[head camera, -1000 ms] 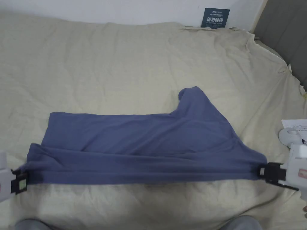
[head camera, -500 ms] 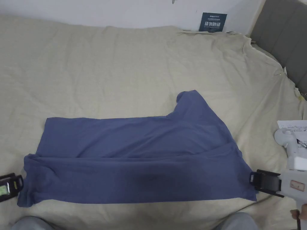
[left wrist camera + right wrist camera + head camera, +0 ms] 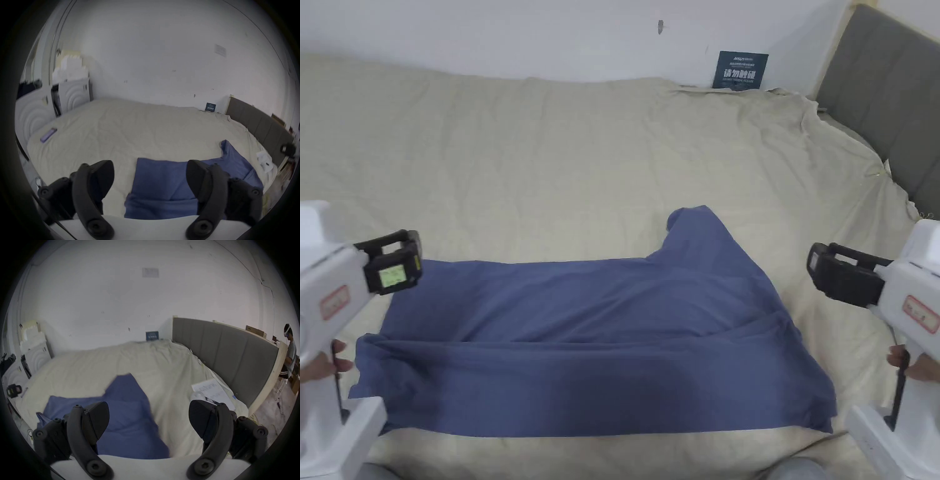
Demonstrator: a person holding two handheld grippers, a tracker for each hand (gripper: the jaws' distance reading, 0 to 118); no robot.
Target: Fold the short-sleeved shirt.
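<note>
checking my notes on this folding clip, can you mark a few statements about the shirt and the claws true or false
1. The blue short-sleeved shirt lies on the beige bed sheet. True.
2. The left claw is shut on the shirt's hem. False: its jaws stand wide apart, holding nothing.
3. The right claw is open. True.
4. One sleeve sticks out toward the far wall. True.
5. The shirt hangs in the air between the claws. False: it rests flat on the bed.
6. A red pillow sits by the grey padded headboard. False: a small dark sign leans near it.
</note>
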